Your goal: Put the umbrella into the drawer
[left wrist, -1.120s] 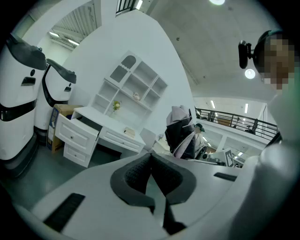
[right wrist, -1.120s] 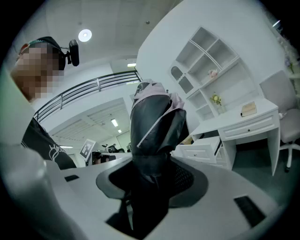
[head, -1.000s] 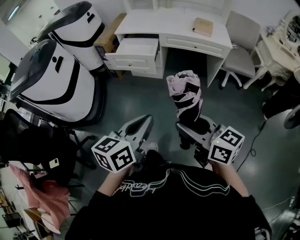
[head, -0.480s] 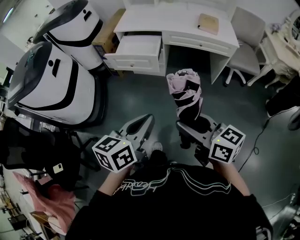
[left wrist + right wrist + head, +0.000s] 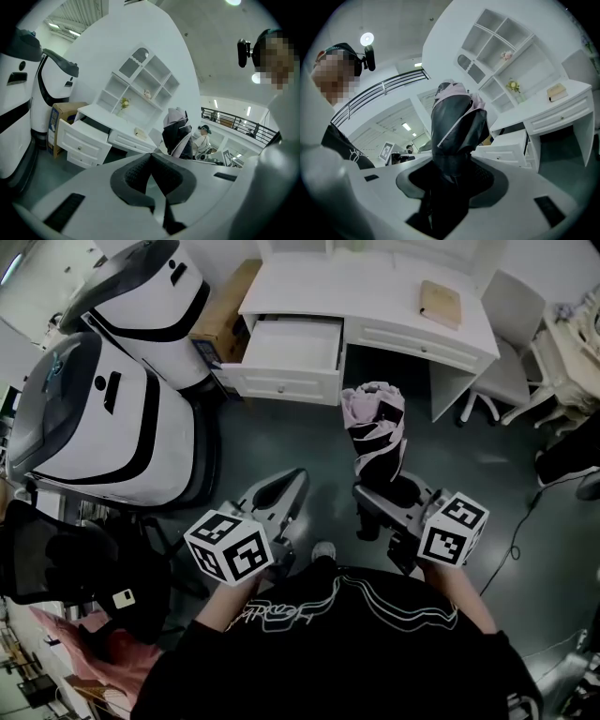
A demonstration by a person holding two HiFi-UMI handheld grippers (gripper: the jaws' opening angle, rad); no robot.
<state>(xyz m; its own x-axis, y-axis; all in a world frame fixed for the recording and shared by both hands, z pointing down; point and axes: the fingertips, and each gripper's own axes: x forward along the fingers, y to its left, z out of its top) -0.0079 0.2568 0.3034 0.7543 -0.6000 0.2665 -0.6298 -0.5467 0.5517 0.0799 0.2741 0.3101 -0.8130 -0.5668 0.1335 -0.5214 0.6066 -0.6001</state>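
Note:
My right gripper (image 5: 389, 491) is shut on the lower end of a folded black-and-pink umbrella (image 5: 377, 432), which stands nearly upright out of the jaws. In the right gripper view the umbrella (image 5: 454, 126) fills the gap between the pads of that gripper (image 5: 452, 168). The open white drawer (image 5: 295, 343) juts from the left side of the white desk (image 5: 375, 282), ahead and a little left of the umbrella. My left gripper (image 5: 281, 486) hangs beside it with nothing in it. In the left gripper view its tips (image 5: 151, 157) meet, with the drawer (image 5: 79, 136) beyond.
Two big white-and-black machines (image 5: 103, 418) stand along the left. A cardboard box (image 5: 225, 310) sits left of the desk, a tan book (image 5: 439, 304) lies on top, and a grey chair (image 5: 511, 343) stands at its right. Dark floor (image 5: 281, 437) lies between me and the drawer.
Both grippers have moved forward together toward the desk, so desk and drawer now sit nearer and larger in the head view. The umbrella stays in the right gripper's grip.

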